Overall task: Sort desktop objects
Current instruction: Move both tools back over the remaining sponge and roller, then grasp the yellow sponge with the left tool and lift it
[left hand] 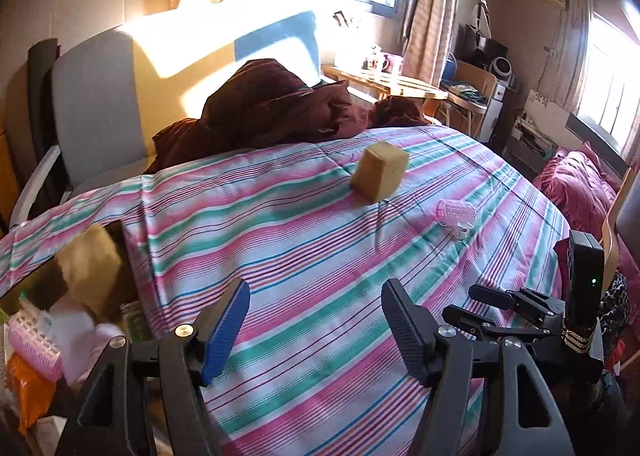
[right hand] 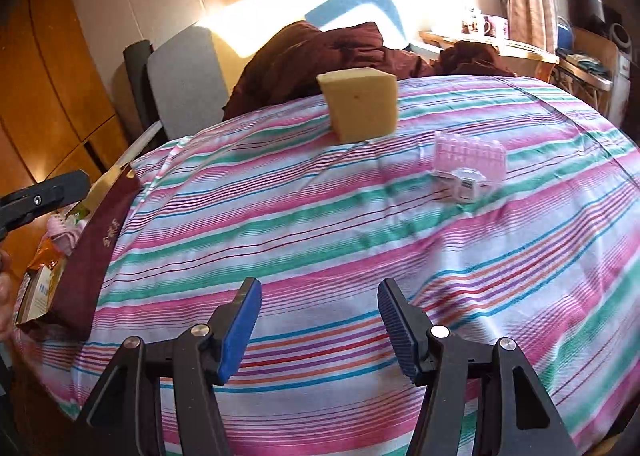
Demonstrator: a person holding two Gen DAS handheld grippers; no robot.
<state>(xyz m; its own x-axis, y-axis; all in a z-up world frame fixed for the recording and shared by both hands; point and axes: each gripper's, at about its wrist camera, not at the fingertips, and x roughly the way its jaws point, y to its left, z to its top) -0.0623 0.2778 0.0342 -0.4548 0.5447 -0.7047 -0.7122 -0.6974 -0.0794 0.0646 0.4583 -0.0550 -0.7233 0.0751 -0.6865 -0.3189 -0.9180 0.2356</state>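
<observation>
A yellow sponge block [left hand: 380, 172] [right hand: 362, 106] stands on the striped cloth [left hand: 320, 240] [right hand: 320, 216], far ahead of both grippers. To its right lies a pink hair roller [left hand: 458, 214] [right hand: 468, 168] with a clear clip. My left gripper [left hand: 315, 288] is open and holds nothing. At the cloth's left edge a second yellow sponge [left hand: 90, 268], blurred, is over an open maroon box [left hand: 120, 234] [right hand: 92, 256] that holds pink rollers [left hand: 32, 340] and packets. My right gripper [right hand: 319, 288] is open and empty, and it also shows in the left wrist view [left hand: 460, 300].
A heap of dark maroon fabric [left hand: 276, 104] [right hand: 340, 52] lies behind the sponge, against a grey chair back [left hand: 96, 112]. A wooden table with mugs [left hand: 384, 76] stands at the back. Pink bedding [left hand: 580, 184] lies off the right edge. A wooden cabinet [right hand: 52, 88] is at the left.
</observation>
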